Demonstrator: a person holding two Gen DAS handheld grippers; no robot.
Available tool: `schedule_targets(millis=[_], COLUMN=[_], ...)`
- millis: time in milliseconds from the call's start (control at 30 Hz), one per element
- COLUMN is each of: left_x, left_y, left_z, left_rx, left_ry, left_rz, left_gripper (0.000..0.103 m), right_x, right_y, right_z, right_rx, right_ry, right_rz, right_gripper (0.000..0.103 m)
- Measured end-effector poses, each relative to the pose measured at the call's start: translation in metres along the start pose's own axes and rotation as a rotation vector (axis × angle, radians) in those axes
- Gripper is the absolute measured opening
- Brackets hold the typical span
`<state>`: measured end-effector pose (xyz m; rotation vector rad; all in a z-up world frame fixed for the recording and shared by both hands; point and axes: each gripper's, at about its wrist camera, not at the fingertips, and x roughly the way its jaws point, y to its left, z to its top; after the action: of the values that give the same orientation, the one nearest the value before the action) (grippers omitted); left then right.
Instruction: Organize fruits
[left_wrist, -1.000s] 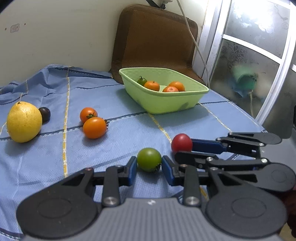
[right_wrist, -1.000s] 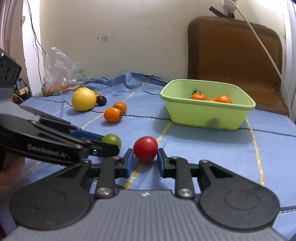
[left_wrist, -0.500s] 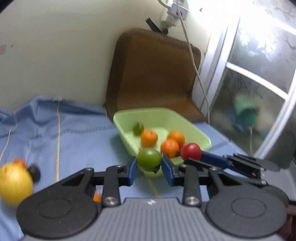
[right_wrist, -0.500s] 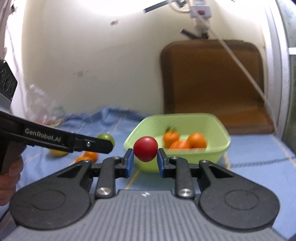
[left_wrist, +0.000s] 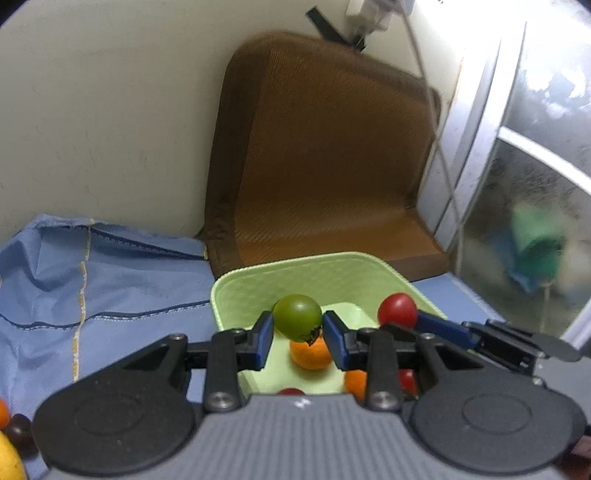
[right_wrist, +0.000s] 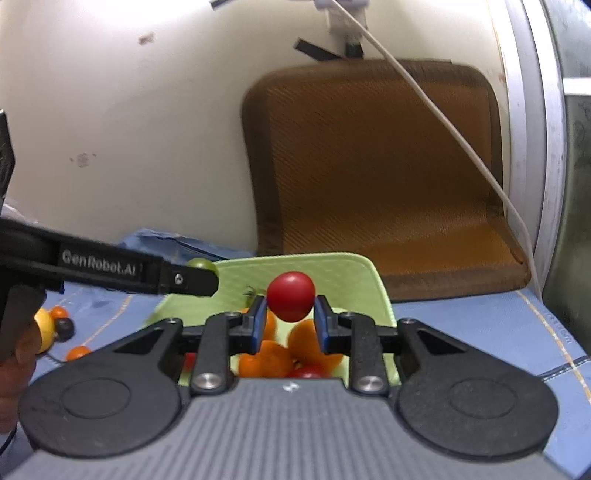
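Observation:
My left gripper (left_wrist: 298, 332) is shut on a green tomato (left_wrist: 297, 320) and holds it above the light green basin (left_wrist: 317, 275). My right gripper (right_wrist: 290, 317) is shut on a red tomato (right_wrist: 290, 296), also above the basin (right_wrist: 332, 269). The red tomato shows in the left wrist view (left_wrist: 397, 310) to the right of the green one. Orange fruits (right_wrist: 275, 356) and small red ones lie in the basin below both grippers.
A brown cushion (left_wrist: 325, 155) leans on the wall behind the basin. On the blue cloth (left_wrist: 92, 288) at the left lie a yellow fruit (right_wrist: 43, 326), a dark fruit (right_wrist: 64, 325) and orange tomatoes (right_wrist: 75, 353). A white cable (right_wrist: 443, 122) hangs at the right.
Both grippers have lifted their tomatoes off the cloth and carried them forward, from in front of the basin to above it. The grips stay shut.

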<state>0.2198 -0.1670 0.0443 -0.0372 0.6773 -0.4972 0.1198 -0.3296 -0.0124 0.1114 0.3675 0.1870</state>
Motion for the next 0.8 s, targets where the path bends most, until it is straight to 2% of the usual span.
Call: schedule_targets(millis=[233, 333, 800], left_x=[0.01, 0.008, -0.043], left_y=[-0.001, 0.001, -0.012], left_z=[-0.004, -0.004, -0.021], left_rx=[0.013, 0.003, 0.045], left_ry=[0.011, 0.01, -0.039], left_rz=[0.052, 0.074, 0.157], left_gripper=[0.031, 0.036, 0.043], right_x=[0.01, 0.006, -0.022], right_y=[0.001, 0.0, -0.004], right_z=[0.001, 0.001, -0.002], right_rx=[0.015, 0.008, 0.085], right_ry=[0.006, -0.023, -0.116], right_rz=[0.002, -0.005, -0.027], right_gripper=[0.032, 0.032, 0.033])
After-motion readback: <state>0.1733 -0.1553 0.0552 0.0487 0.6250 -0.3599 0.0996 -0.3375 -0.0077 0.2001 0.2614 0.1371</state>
